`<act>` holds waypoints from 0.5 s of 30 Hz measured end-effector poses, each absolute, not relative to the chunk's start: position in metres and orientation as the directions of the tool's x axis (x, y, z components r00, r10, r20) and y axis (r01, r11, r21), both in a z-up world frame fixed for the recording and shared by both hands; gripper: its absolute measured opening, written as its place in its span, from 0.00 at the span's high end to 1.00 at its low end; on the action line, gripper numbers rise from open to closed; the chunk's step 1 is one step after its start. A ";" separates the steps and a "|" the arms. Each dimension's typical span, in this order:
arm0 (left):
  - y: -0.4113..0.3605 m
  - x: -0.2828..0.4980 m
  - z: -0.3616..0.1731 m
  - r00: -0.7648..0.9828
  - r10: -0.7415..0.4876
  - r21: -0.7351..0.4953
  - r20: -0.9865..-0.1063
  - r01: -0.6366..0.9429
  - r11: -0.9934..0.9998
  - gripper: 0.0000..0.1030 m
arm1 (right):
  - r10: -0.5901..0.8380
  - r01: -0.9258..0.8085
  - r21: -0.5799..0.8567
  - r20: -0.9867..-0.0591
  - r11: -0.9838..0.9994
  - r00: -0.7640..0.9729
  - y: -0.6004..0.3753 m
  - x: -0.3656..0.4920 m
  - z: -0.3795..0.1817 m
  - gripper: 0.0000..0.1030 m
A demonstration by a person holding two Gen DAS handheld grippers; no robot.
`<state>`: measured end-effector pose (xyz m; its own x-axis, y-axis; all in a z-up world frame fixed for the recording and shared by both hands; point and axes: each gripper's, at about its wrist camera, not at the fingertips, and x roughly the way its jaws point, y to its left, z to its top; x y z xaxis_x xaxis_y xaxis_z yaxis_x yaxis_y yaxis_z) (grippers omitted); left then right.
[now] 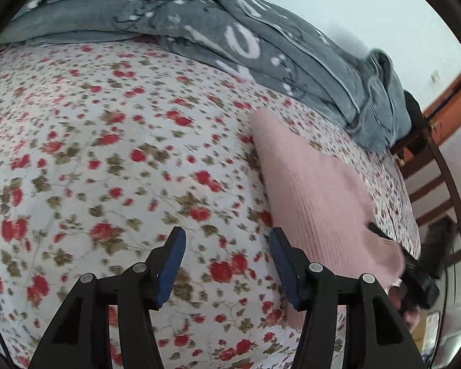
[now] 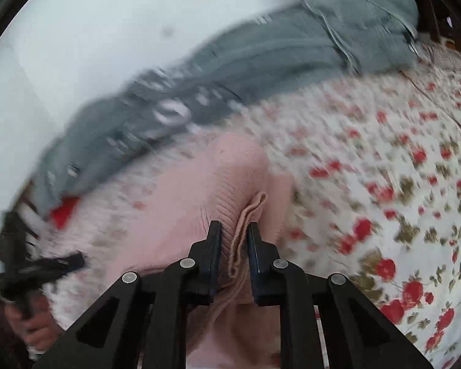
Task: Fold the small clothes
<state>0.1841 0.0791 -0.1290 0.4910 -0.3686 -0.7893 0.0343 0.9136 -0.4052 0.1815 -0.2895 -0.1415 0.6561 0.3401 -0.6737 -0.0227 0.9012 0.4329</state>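
A pink knitted garment (image 1: 316,184) lies on the floral bed sheet (image 1: 107,141), right of my left gripper (image 1: 227,240). The left gripper is open and empty above the sheet, its right finger at the garment's left edge. In the right wrist view my right gripper (image 2: 234,230) is shut on a bunched fold of the pink garment (image 2: 181,203), which is lifted and drapes from the jaws. The left gripper (image 2: 40,264) shows blurred at the far left of that view, and the right gripper (image 1: 415,270) shows at the garment's lower right corner in the left wrist view.
A grey fleece blanket (image 1: 261,40) is heaped along the far side of the bed, also in the right wrist view (image 2: 261,61). A dark wooden chair (image 1: 436,178) stands beyond the bed's right edge. A red item (image 2: 63,212) lies under the blanket.
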 end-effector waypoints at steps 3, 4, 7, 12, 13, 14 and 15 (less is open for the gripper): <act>0.060 0.181 -0.130 0.492 -0.387 -0.395 -0.780 0.093 0.914 0.47 | 0.361 -0.024 0.452 -0.680 0.892 0.638 -0.299 0.179 -0.142 0.73; 0.055 0.180 -0.129 0.497 -0.389 -0.389 -0.776 0.108 0.915 0.47 | 0.346 -0.018 0.441 -0.676 0.897 0.651 -0.301 0.175 -0.134 0.69; 0.040 0.180 -0.122 0.523 -0.384 -0.367 -0.761 0.141 0.919 0.46 | 0.273 -0.028 0.376 -0.620 0.926 0.736 -0.298 0.157 -0.095 0.61; 0.021 0.189 -0.115 0.546 -0.374 -0.366 -0.750 0.129 0.922 0.46 | 0.327 -0.217 0.263 -0.510 0.940 0.796 -0.246 0.130 -0.055 0.54; 0.019 0.189 -0.116 0.551 -0.351 -0.346 -0.757 0.118 0.931 0.46 | 0.321 -0.245 0.212 -0.499 0.946 0.805 -0.232 0.126 -0.057 0.54; 0.018 0.189 -0.117 0.554 -0.333 -0.327 -0.763 0.114 0.938 0.46 | 0.299 -0.263 0.142 -0.501 0.954 0.812 -0.218 0.124 -0.065 0.54; 0.017 0.188 -0.119 0.552 -0.326 -0.317 -0.768 0.115 0.941 0.46 | 0.266 -0.261 0.084 -0.515 0.962 0.815 -0.208 0.126 -0.075 0.60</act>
<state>0.1876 0.0174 -0.1188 0.5518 -0.3259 -0.7677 0.1155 0.9415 -0.3167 0.1265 -0.2083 -0.0752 0.8150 0.2660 -0.5149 -0.2609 0.9617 0.0840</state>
